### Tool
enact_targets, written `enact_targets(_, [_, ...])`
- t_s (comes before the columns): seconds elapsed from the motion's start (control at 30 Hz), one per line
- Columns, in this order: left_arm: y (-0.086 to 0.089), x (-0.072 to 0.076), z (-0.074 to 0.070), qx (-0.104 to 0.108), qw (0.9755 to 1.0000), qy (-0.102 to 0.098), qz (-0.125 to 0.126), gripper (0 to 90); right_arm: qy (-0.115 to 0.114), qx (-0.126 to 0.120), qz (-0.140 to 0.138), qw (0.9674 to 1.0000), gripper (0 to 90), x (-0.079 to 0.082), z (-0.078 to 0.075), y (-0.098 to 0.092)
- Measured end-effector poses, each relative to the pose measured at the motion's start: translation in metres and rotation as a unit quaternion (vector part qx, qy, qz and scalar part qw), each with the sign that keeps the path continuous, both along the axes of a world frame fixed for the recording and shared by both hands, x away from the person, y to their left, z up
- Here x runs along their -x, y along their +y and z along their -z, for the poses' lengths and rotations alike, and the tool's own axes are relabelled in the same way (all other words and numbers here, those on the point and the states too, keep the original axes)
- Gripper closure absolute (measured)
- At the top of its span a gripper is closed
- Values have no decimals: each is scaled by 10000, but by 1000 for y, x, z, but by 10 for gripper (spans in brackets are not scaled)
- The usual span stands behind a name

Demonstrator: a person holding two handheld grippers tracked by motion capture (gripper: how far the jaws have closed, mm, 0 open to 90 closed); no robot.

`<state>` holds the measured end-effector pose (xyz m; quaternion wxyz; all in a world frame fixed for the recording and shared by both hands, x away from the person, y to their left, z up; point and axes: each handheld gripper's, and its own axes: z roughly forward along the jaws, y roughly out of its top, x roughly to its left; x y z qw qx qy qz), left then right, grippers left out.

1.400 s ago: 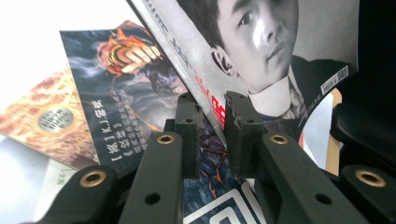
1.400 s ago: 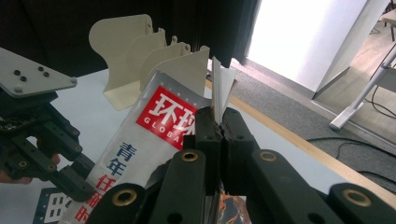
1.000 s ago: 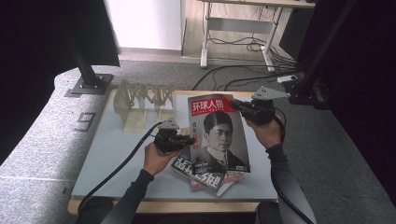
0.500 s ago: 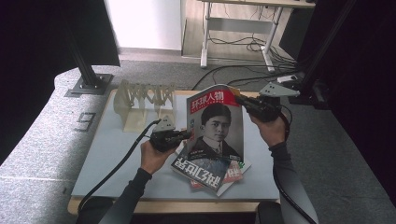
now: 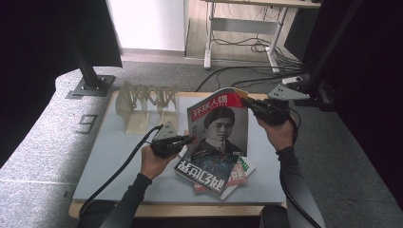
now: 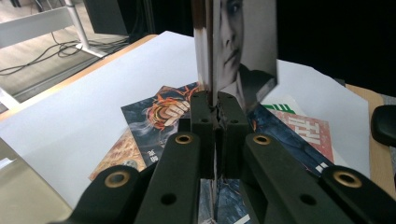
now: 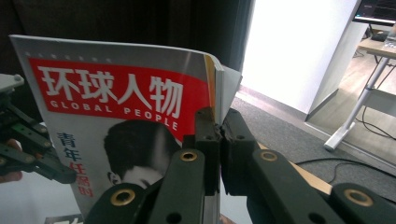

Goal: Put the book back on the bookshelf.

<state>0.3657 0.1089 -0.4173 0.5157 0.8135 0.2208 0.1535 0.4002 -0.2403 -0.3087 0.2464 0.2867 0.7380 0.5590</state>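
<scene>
I read "GLOBAL PEOPLE" under four large white Chinese characters on the red banner of the portrait magazine (image 7: 116,107), with blue characters running down its left edge. My left gripper (image 5: 186,140) is clamped on its lower left edge and my right gripper (image 5: 247,103) on its top right corner; both pairs of jaws are pressed together on the pages. The magazine is held tilted up above the white sheet (image 5: 114,156) covering the table (image 5: 161,209), near its middle. A second ago it lay nearly flat on the pile; now its top has been lifted and it has swung clockwise. Beneath it I see a dark magazine (image 5: 209,173) with big white characters, upside down to me, and below that a red and green cover (image 5: 240,173). A slatted wooden rack (image 5: 145,102) stands at the table's far left, well apart. The cable (image 5: 119,171) trails from my left gripper off the near edge
</scene>
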Motion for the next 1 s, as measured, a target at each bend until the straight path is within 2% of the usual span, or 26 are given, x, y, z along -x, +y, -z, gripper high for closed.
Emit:
enact_targets(0.33, [-11, -1, 2, -56, 9999, -43, 123, 793, 0, 39, -10, 10000, 844, 5, 5, -5])
enact_targets(0.53, [-15, -3, 4, -132, 9999, -31, 52, 733, -56, 57, 4, 10000, 847, 7, 6, -5])
enact_targets(0.7, [-16, -6, 4, -91, 10000, 8, 5, 715, -65, 24, 37, 10000, 847, 8, 7, -8])
enact_targets(0.9, [-16, -11, -8, 189, 9998, 38, 18, 683, -69, -3, 29, 10000, 847, 9, 9, -9])
enact_targets(1.0, [-17, -14, -17, 139, 9999, 67, 28, 682, -76, -8, 15, 10000, 847, 10, 9, -10])
